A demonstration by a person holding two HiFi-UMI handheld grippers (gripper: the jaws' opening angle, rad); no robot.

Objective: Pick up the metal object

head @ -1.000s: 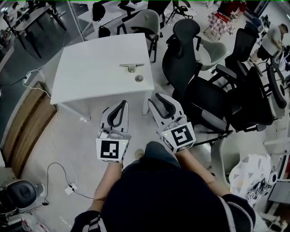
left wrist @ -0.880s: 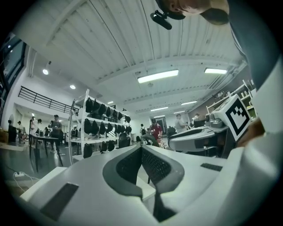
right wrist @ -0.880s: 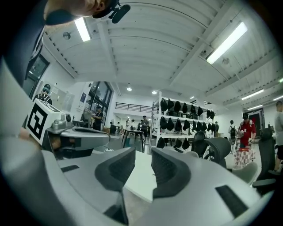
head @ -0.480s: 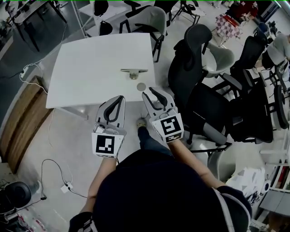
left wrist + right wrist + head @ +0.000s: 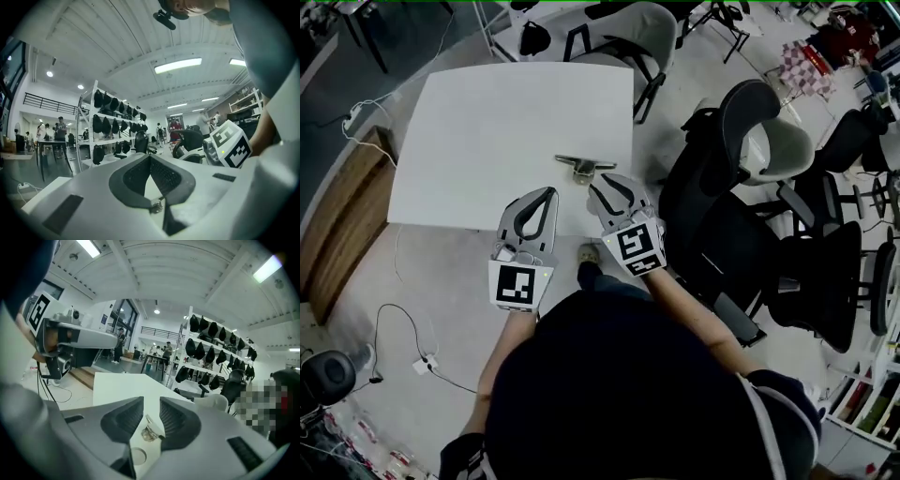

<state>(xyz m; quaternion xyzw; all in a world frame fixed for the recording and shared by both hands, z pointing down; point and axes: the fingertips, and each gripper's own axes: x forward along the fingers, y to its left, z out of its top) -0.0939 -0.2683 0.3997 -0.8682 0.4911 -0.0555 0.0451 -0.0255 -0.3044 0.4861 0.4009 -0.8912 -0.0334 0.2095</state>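
The metal object is a small T-shaped piece with a flat bar on a round base, lying near the white table's front right. My right gripper is open just short of it, fingertips almost at its base. In the right gripper view the metal object shows in the gap of my right gripper, beyond the tips. My left gripper hovers over the table's front edge, to the left, shut and holding nothing. Through the left gripper a bit of the metal object shows.
A flat round disc lies on the table just below the right jaws. Black and grey office chairs crowd the table's right side and back. Cables run over the floor at the left.
Both grippers have come forward from above the floor to the table's front edge. The right one has closed in on the metal object and now covers the disc in the head view.
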